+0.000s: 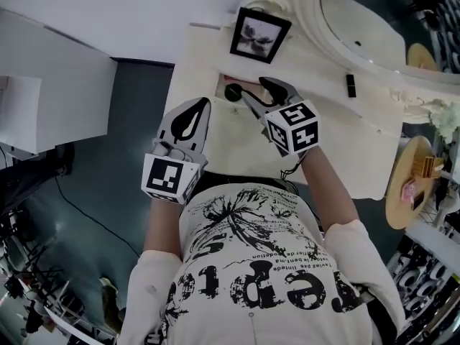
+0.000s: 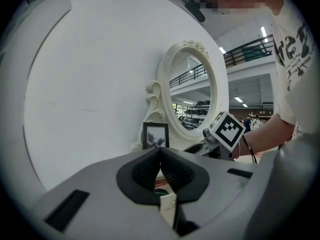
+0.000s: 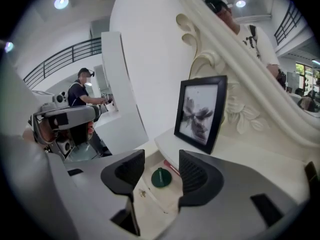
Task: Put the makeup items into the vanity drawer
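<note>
Right tool [image 3: 161, 166] stands with jaws apart over the open vanity drawer [image 3: 172, 196]. The green round compact [image 3: 161, 178] lies on the drawer floor below the gap with neither pad touching it. Left tool [image 2: 161, 169] is closed on nothing, beside the drawer. Recommended: lift the right tool straight up clear of the drawer walls, without nudging the compact, before reaching for the black tube [image 1: 351, 85] on the worktop [image 1: 338, 142].

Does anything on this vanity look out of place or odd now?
One small black tube sits alone on the white vanity top near the oval mirror, outside the open drawer where a round dark green item already lies. Nothing looks spilled or damaged.
</note>
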The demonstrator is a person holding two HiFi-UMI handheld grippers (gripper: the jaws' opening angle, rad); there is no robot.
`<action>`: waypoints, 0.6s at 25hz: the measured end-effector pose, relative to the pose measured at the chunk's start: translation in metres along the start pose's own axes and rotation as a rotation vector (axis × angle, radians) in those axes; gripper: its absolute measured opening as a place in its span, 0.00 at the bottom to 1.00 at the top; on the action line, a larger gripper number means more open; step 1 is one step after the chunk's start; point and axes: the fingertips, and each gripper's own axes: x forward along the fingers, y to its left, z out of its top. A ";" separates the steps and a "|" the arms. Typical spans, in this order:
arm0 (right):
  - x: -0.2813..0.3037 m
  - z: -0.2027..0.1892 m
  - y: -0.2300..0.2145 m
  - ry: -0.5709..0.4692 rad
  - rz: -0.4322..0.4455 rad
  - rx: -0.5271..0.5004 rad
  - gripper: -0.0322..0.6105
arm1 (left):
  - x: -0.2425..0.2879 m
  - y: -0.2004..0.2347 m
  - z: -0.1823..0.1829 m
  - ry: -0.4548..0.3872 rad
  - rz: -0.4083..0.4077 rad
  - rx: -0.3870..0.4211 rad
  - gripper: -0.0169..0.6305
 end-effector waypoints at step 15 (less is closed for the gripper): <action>-0.165 0.047 -0.044 -0.420 -0.305 0.084 0.07 | 0.041 -0.078 0.067 -0.080 -0.251 0.141 0.05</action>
